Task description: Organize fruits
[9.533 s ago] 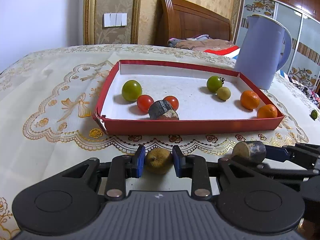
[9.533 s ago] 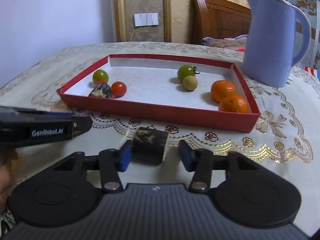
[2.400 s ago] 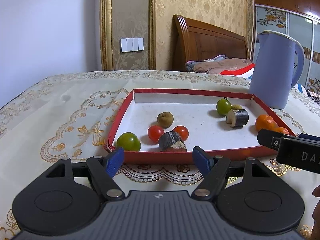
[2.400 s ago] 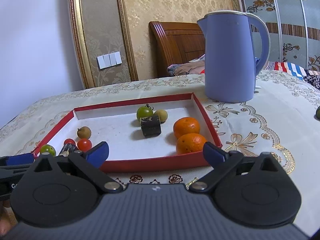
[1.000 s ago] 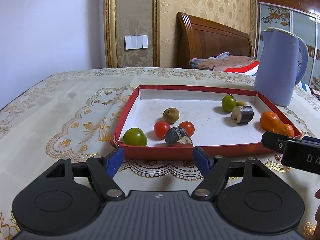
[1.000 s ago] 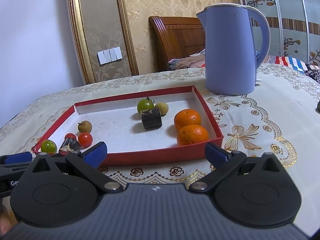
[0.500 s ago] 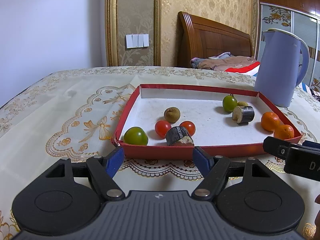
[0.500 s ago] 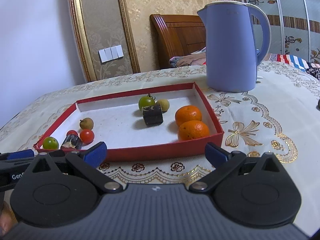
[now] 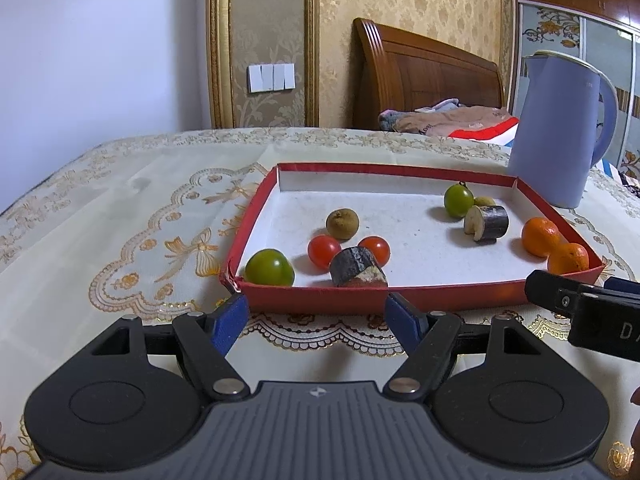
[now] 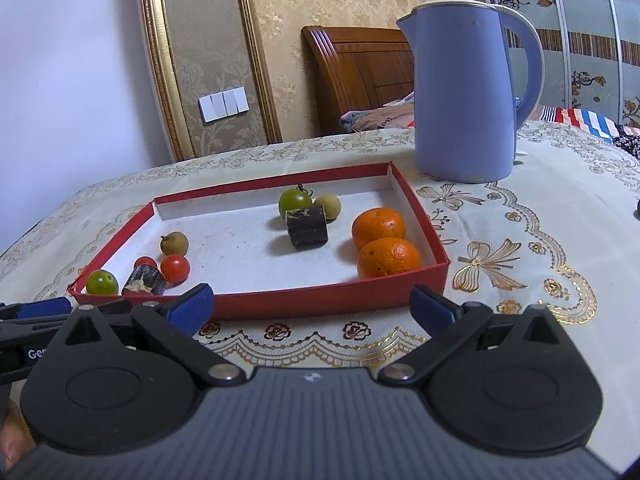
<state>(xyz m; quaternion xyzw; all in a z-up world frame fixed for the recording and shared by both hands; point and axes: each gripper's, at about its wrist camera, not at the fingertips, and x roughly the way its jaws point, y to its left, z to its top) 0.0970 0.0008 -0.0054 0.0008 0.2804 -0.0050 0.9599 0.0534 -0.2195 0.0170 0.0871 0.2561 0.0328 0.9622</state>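
Note:
A red tray [image 9: 312,300] [image 10: 304,300] with a white floor lies on the tablecloth. Inside are two oranges [image 9: 540,237] [image 10: 378,228], two green tomatoes [image 9: 269,267] [image 10: 295,201], two red tomatoes [image 9: 324,251] [image 10: 175,267], two brown longans [image 9: 342,223] [image 10: 174,243] and two dark banana pieces [image 9: 358,267] [image 10: 307,226]. My left gripper [image 9: 318,318] is open and empty, just short of the tray's near wall. My right gripper [image 10: 310,306] is open and empty too, before the tray's near right part. Each gripper shows at the edge of the other view.
A lavender electric kettle [image 9: 560,136] [image 10: 466,92] stands on the table behind the tray's far right corner. A wooden headboard [image 9: 424,76] and bedding lie beyond the table. Bare embroidered tablecloth [image 9: 120,216] spreads left of the tray. A small dark object [image 10: 637,210] sits at the right edge.
Since 9.5 s ago the longan and the banana piece have left the grippers and lie in the tray. Both grippers have opened and drawn back slightly from the tray.

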